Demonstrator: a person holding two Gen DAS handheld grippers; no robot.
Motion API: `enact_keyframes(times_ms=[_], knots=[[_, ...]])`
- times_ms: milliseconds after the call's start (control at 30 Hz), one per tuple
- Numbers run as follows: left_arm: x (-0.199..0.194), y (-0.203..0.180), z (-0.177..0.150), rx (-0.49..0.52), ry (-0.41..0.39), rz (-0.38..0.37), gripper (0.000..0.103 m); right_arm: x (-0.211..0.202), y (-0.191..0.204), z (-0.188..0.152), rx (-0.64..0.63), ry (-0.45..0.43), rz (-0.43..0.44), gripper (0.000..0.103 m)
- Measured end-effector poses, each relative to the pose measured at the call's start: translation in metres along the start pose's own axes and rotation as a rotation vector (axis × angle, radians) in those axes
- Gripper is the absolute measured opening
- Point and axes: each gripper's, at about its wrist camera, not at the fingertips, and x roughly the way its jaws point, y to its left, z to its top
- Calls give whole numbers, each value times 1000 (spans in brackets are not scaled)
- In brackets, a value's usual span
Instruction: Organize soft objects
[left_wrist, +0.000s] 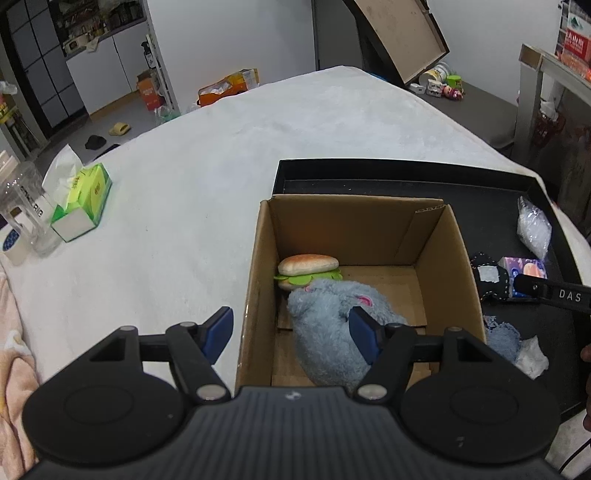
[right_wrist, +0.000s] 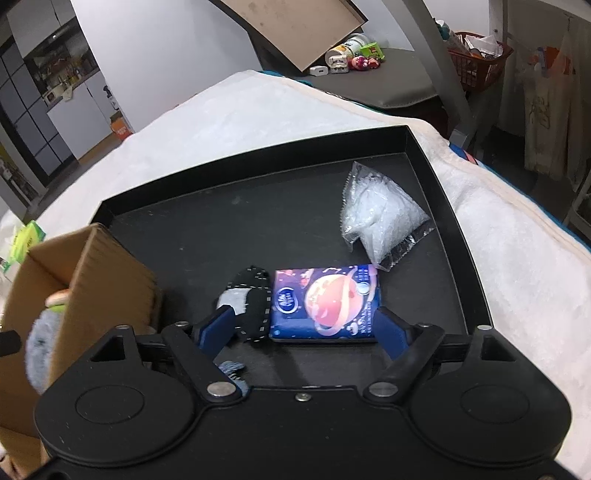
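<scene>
In the box we see a grey plush at the near side and a toy burger behind it in the far left corner. The box stands at the left edge of the black tray. Our left gripper hangs open over the box's left wall, holding nothing; its right finger is at the plush, and we cannot tell if they touch. Our right gripper is wide open and empty, its fingers flanking the near edge of a tissue pack mid-tray. A black pouch lies just left of the pack, behind the left finger. Farther, near the tray's right edge, lies a clear bag.
</scene>
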Motion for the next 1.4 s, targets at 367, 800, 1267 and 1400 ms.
enact_keyframes(times_ms=[367, 800, 1267, 1400], knots=[[6, -11, 2, 28, 16, 38, 68, 17, -2, -4, -38, 9, -29, 81], [2, -8, 0, 30, 3, 33, 68, 6, 2, -12, -106, 3, -97, 71], [-7, 3, 0, 3, -11, -18, 68, -21, 11, 1, -123, -22, -101, 71], [-8, 7, 0, -11, -6, -30, 68, -33, 19, 7, -134, -38, -92, 71]])
